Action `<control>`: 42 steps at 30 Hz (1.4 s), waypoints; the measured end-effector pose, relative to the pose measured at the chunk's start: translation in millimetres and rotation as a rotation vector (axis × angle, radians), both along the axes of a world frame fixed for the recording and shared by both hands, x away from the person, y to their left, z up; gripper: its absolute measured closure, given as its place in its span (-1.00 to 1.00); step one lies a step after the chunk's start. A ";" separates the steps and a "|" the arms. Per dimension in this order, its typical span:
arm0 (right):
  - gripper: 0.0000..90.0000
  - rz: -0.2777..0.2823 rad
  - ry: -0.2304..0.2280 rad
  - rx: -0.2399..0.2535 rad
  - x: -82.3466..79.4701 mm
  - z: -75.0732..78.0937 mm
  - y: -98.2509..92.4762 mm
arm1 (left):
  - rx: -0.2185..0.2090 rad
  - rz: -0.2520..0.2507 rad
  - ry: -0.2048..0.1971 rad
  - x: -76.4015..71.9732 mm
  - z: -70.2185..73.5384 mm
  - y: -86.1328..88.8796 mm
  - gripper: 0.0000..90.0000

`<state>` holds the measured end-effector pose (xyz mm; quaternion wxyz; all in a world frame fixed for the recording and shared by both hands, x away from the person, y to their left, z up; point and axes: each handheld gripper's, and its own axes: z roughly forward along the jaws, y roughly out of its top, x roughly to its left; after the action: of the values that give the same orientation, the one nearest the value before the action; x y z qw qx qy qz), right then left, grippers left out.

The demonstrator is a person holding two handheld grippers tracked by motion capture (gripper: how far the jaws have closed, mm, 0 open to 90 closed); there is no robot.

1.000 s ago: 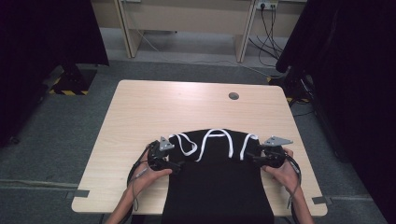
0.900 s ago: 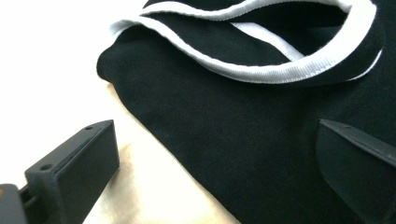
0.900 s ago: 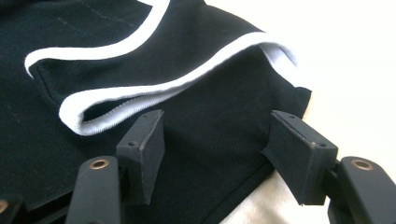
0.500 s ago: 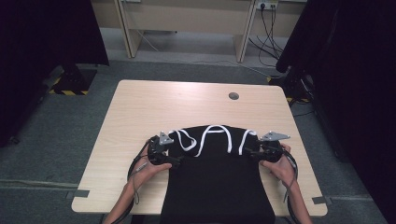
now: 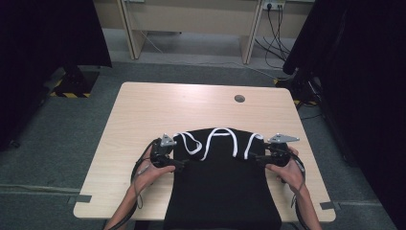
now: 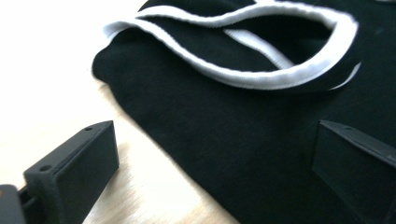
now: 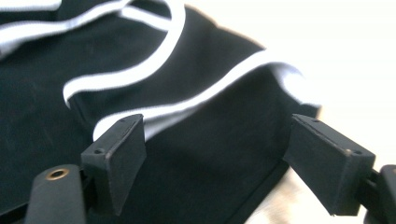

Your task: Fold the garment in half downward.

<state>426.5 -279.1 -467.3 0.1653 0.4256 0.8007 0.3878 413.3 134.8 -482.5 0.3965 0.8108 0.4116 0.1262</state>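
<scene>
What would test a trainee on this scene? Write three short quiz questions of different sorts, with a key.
1. True or false: the left gripper is clamped shut on the black garment.
2. What colour is the trim along the garment's openings?
3. The right gripper stands at the garment's: A) right edge B) far left C) off the table

Key: 1 false, its jaws stand apart. 2 white. 3 A.
</scene>
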 end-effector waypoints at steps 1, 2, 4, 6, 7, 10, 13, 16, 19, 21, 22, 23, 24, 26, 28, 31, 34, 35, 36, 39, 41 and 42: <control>-0.58 -0.010 -0.009 0.011 0.2 2.9 -1.6 | -0.013 0.009 -0.005 1.0 1.1 1.1 -0.95; -0.61 -0.013 -0.016 0.009 1.1 5.5 -3.1 | -0.026 0.012 -0.003 2.1 2.3 1.6 -0.97; -0.62 -0.023 -0.022 -0.001 5.0 9.6 -3.7 | -0.046 0.010 -0.003 6.1 5.0 1.8 -0.97; -0.62 -0.026 -0.012 -0.007 11.1 12.3 -2.5 | -0.050 0.022 -0.006 11.3 8.6 1.0 -0.97; -0.62 -0.023 -0.011 -0.002 14.9 13.4 -1.8 | -0.053 0.029 -0.003 14.3 10.3 0.0 -0.97; -0.62 -0.033 0.014 0.017 27.0 15.9 0.7 | -0.045 0.041 0.006 25.3 12.7 -5.8 -0.97; -0.63 -0.030 0.034 -0.011 39.8 14.6 4.5 | -0.023 0.063 0.002 36.7 13.2 -11.2 -0.96; -0.63 -0.035 0.045 -0.018 49.1 11.8 7.9 | -0.022 0.075 0.012 45.4 13.3 -14.8 -0.96; -0.63 -0.029 0.054 -0.035 56.3 7.9 11.6 | -0.004 0.090 0.019 53.6 12.9 -18.4 -0.96; -0.63 -0.025 0.063 -0.039 60.8 5.2 13.8 | -0.001 0.103 0.023 59.1 12.1 -20.9 -0.96; -0.63 -0.029 0.065 -0.036 62.8 4.0 14.8 | 0.004 0.105 0.028 62.0 11.5 -22.1 -0.96; -0.63 -0.030 0.061 -0.043 65.1 3.0 15.4 | 0.004 0.108 0.034 64.7 10.5 -24.0 -0.96; -0.63 -0.036 0.065 -0.048 66.9 2.0 16.6 | 0.009 0.107 0.039 67.5 9.4 -25.8 -0.96; -0.63 -0.034 0.072 -0.063 70.6 -0.3 19.2 | 0.023 0.099 0.053 72.2 7.0 -30.4 -0.95; -0.63 -0.016 0.071 -0.106 73.8 -3.2 22.3 | 0.037 0.099 0.049 76.4 4.3 -34.6 -0.95; -0.61 -0.007 0.069 -0.106 75.1 -6.3 24.9 | 0.069 0.090 0.022 76.3 4.2 -37.5 -0.88; -0.19 0.024 0.051 -0.102 72.1 -5.3 25.0 | 0.086 0.066 -0.030 70.4 4.3 -39.4 -0.49; 0.05 0.039 0.041 -0.092 69.9 -4.8 24.9 | 0.078 0.055 -0.039 67.9 4.7 -39.3 -0.30; 0.17 0.050 0.038 -0.081 67.6 -4.7 25.3 | 0.073 0.046 -0.046 65.6 4.6 -39.1 -0.14; 0.46 0.068 0.038 -0.066 64.6 -4.7 25.9 | 0.054 0.033 -0.049 62.7 4.6 -38.1 0.19; 0.72 0.087 0.052 -0.030 62.6 -5.5 26.0 | 0.024 0.031 -0.051 58.5 3.0 -36.9 0.54; 0.75 0.091 0.056 -0.028 62.2 -5.3 26.5 | 0.015 0.030 -0.047 57.3 2.8 -37.1 0.61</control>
<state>488.6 -252.6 -472.7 0.1311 0.3969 0.8290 0.3715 470.6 97.7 -479.6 0.3982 0.8043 0.4132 0.1543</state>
